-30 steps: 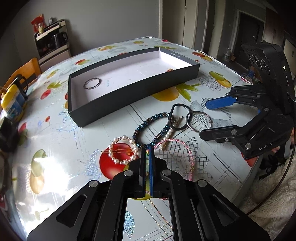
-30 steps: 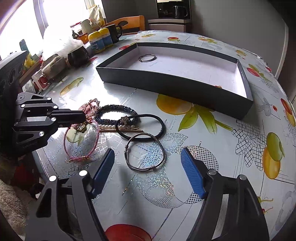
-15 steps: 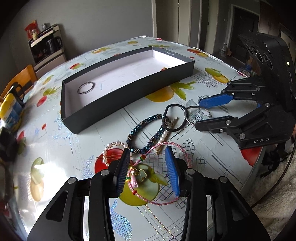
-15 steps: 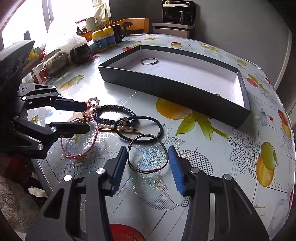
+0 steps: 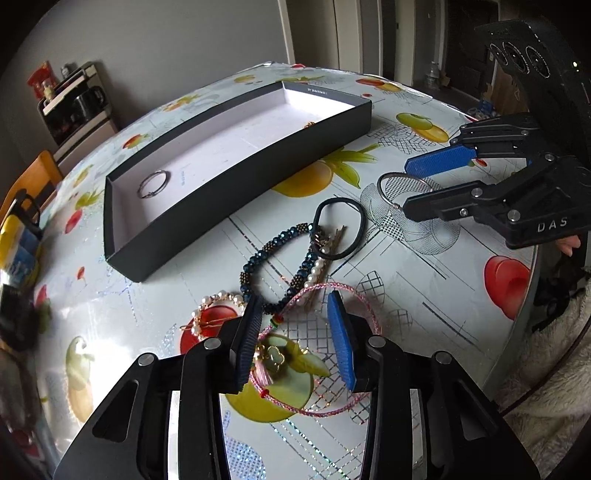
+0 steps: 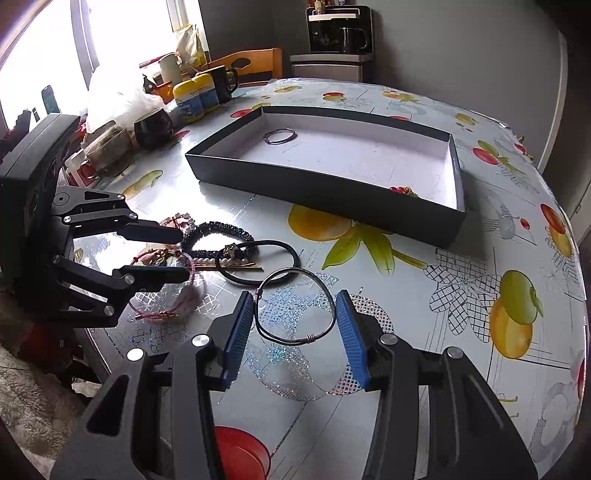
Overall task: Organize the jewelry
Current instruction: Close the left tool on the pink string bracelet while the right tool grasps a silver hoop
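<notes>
A black tray (image 5: 236,186) (image 6: 325,184) with a white floor holds a silver ring (image 5: 152,183) (image 6: 279,135) and a small gold piece (image 6: 404,191). Loose jewelry lies before it: a dark beaded bracelet (image 5: 275,258), a black hair tie (image 5: 340,229) (image 6: 258,262), a pearl bracelet (image 5: 210,310), a pink cord bracelet (image 5: 332,369) (image 6: 166,299). My left gripper (image 5: 295,339) (image 6: 184,254) is open over the pink bracelet and its gold charm (image 5: 273,356). My right gripper (image 6: 295,325) (image 5: 410,188) is open with its fingers on either side of a silver wire bangle (image 6: 295,306) (image 5: 391,188).
The round table (image 6: 480,295) has a glossy fruit-print cloth; its edge runs close by the left gripper. Mugs (image 6: 153,127), yellow-lidded jars (image 6: 197,96) and bags crowd the far left. A wooden chair (image 6: 251,64) and a coffee machine (image 6: 338,31) stand behind.
My left gripper opened from shut and now straddles the pink bracelet. My right gripper narrowed and moved forward around the silver bangle.
</notes>
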`<action>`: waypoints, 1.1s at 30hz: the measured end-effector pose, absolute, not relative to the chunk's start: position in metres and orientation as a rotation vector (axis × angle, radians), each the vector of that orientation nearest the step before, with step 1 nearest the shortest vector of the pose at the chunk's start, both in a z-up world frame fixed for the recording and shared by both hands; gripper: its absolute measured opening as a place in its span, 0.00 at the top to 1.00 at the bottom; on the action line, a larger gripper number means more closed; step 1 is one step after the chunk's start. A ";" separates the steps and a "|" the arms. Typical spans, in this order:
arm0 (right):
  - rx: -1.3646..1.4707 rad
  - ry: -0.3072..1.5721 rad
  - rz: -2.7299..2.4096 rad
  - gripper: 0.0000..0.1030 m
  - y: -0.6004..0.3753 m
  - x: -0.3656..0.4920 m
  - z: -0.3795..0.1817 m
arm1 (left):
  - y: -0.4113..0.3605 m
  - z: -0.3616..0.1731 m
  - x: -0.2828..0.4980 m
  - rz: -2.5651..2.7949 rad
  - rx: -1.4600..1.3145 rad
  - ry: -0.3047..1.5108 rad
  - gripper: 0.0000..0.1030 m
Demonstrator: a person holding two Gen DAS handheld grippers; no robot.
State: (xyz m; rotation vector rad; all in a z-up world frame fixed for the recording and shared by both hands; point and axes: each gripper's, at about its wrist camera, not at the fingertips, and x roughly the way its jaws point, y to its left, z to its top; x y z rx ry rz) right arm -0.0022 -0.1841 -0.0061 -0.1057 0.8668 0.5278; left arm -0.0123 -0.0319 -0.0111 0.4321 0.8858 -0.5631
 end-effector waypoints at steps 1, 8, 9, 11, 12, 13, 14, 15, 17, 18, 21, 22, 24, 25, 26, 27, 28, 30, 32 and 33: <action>-0.105 0.866 0.528 0.55 -0.185 -0.002 -0.006 | -0.030 -0.012 -0.013 -0.570 0.423 0.899 0.64; -0.093 0.867 0.534 0.55 -0.185 -0.002 -0.007 | -0.022 -0.011 -0.015 -0.616 0.350 0.950 0.73; -0.093 0.867 0.535 0.55 -0.186 -0.002 -0.007 | -0.023 -0.011 -0.017 -0.614 0.352 0.947 0.73; -0.091 0.868 0.535 0.55 -0.186 -0.003 -0.007 | -0.023 -0.011 -0.015 -0.601 0.353 0.948 0.73; -0.092 0.868 0.535 0.55 -0.186 -0.003 -0.007 | -0.022 -0.012 -0.013 -0.593 0.347 0.948 0.73; -0.092 0.867 0.534 0.55 -0.186 -0.003 -0.007 | -0.021 -0.012 -0.011 -0.587 0.342 0.950 0.73; -0.092 0.866 0.535 0.55 -0.186 -0.003 -0.007 | -0.022 -0.012 -0.010 -0.585 0.339 0.950 0.73; -0.092 0.866 0.536 0.55 -0.186 -0.003 -0.007 | -0.022 -0.012 -0.009 -0.589 0.341 0.950 0.73; -0.092 0.865 0.536 0.55 -0.187 -0.004 -0.006 | -0.025 -0.012 -0.008 -0.589 0.359 0.943 0.73; -0.093 0.865 0.536 0.55 -0.187 -0.004 -0.006 | -0.027 -0.012 -0.008 -0.588 0.367 0.941 0.73; -0.090 0.861 0.533 0.55 -0.188 -0.005 -0.005 | -0.028 -0.010 -0.005 -0.575 0.370 0.934 0.73; -0.088 0.860 0.533 0.55 -0.188 -0.005 -0.005 | -0.028 -0.010 -0.004 -0.575 0.368 0.936 0.73; -0.089 0.860 0.532 0.55 -0.189 -0.006 -0.005 | -0.027 -0.013 -0.002 -0.572 0.363 0.952 0.73; -0.089 0.861 0.532 0.55 -0.189 -0.006 -0.005 | -0.026 -0.014 -0.001 -0.570 0.356 0.959 0.73; -0.089 0.863 0.532 0.55 -0.189 -0.006 -0.005 | -0.024 -0.013 -0.001 -0.579 0.341 0.971 0.73; -0.090 0.864 0.532 0.55 -0.189 -0.006 -0.005 | -0.024 -0.013 -0.002 -0.591 0.333 0.980 0.73; -0.090 0.865 0.532 0.55 -0.190 -0.006 -0.005 | -0.025 -0.013 -0.005 -0.597 0.339 0.984 0.73; -0.087 0.864 0.532 0.55 -0.190 -0.005 -0.005 | -0.026 -0.014 -0.008 -0.599 0.360 0.977 0.74; -0.085 0.863 0.530 0.55 -0.190 -0.004 -0.005 | -0.025 -0.014 -0.007 -0.591 0.354 0.973 0.86; -0.084 0.862 0.530 0.55 -0.190 -0.003 -0.005 | -0.024 -0.014 -0.005 -0.585 0.350 0.974 0.91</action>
